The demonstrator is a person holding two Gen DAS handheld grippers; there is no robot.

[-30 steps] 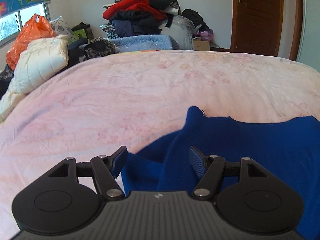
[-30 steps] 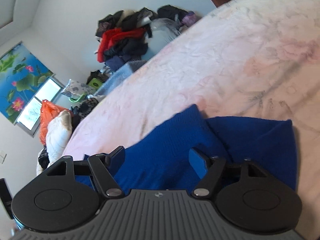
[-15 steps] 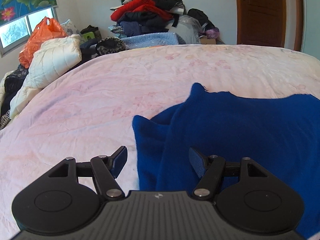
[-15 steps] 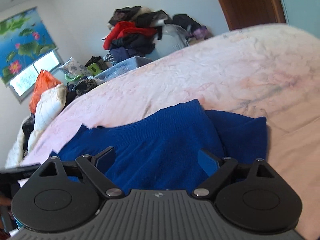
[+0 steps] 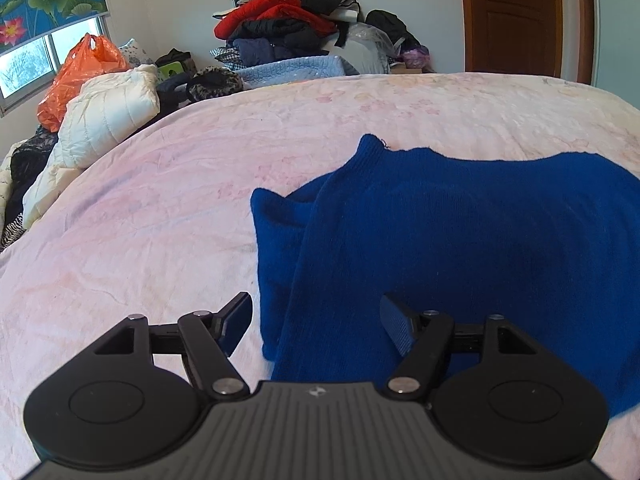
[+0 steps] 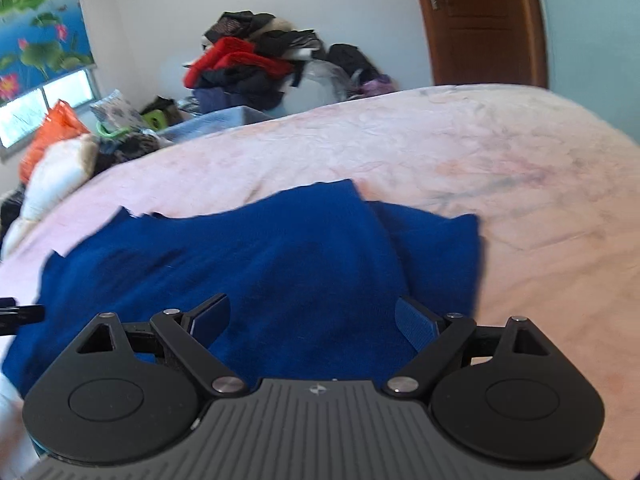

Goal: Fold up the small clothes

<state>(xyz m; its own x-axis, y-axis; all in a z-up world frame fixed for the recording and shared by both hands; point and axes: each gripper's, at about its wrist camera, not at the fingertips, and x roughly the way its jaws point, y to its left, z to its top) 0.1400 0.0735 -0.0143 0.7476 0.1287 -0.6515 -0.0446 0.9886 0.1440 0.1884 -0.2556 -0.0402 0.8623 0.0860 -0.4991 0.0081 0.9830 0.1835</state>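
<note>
A blue knit sweater (image 5: 460,232) lies spread on the pink bed sheet (image 5: 160,208), with both sleeves folded in over its body. My left gripper (image 5: 316,320) is open and empty, hovering over the sweater's left folded edge. In the right wrist view the same sweater (image 6: 260,264) fills the middle. My right gripper (image 6: 312,320) is open and empty above the sweater's right part, near the folded sleeve (image 6: 436,236). The tip of the left gripper (image 6: 20,314) shows at the left edge.
A white quilted jacket (image 5: 100,116) and an orange plastic bag (image 5: 80,72) lie at the bed's far left. A pile of clothes (image 5: 288,24) stands behind the bed. A brown door (image 5: 516,16) is at the back right.
Both grippers have pulled back and risen from the sweater, so more of it shows. The right view has levelled out from a tilt. The right jaws have opened a little wider.
</note>
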